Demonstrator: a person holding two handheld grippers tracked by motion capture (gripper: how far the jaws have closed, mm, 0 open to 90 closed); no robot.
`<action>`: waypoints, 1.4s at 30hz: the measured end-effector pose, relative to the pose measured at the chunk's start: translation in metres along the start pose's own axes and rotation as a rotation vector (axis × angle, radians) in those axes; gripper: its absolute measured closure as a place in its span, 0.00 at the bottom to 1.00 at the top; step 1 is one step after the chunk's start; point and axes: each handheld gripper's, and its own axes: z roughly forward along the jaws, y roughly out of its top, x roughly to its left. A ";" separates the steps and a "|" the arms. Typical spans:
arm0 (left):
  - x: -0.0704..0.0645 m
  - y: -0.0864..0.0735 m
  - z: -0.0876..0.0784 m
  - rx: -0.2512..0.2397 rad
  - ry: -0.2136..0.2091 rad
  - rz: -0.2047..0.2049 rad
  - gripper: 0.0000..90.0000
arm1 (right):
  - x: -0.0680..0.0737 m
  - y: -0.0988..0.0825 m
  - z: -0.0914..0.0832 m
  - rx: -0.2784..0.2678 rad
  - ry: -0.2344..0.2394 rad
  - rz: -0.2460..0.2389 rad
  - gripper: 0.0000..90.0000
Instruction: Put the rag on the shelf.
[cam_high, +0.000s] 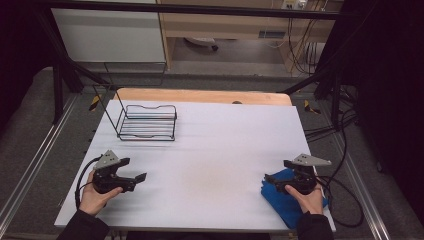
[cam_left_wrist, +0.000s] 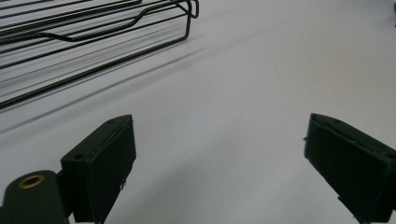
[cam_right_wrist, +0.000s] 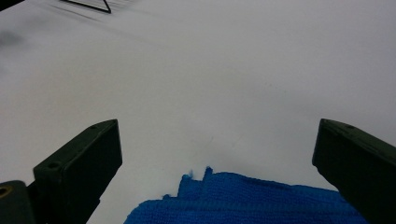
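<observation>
My left gripper (cam_high: 134, 169) rests low over the front left of the white table (cam_high: 215, 140). It is held in a hand, and its jaws stand wide open and point right. In the left gripper view that left gripper (cam_left_wrist: 219, 135) has bare white surface between its jaws. My right gripper (cam_high: 276, 170) sits at the front right, open, pointing left, over the far edge of a crumpled blue knitted cloth (cam_high: 286, 201). In the right gripper view the blue cloth (cam_right_wrist: 252, 203) lies low between the jaws of the right gripper (cam_right_wrist: 217, 140); the pads do not touch it.
A black wire basket (cam_high: 148, 122) stands at the back left of the table, and the wire basket (cam_left_wrist: 93, 28) lies ahead and to the left in the left gripper view. Black frame posts and cables (cam_high: 345, 150) flank the table. A wooden strip (cam_high: 200, 95) runs along the far edge.
</observation>
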 end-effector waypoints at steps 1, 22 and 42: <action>0.000 0.000 0.000 0.000 0.002 0.000 0.11 | 0.000 0.000 0.000 0.000 0.000 -0.001 0.02; 0.000 -0.002 -0.001 0.006 0.007 -0.005 0.12 | 0.017 -0.007 0.001 0.108 -0.009 -0.053 0.35; -0.001 -0.002 -0.001 0.016 0.007 0.003 0.14 | 0.031 -0.023 0.015 0.266 -0.101 -0.176 0.53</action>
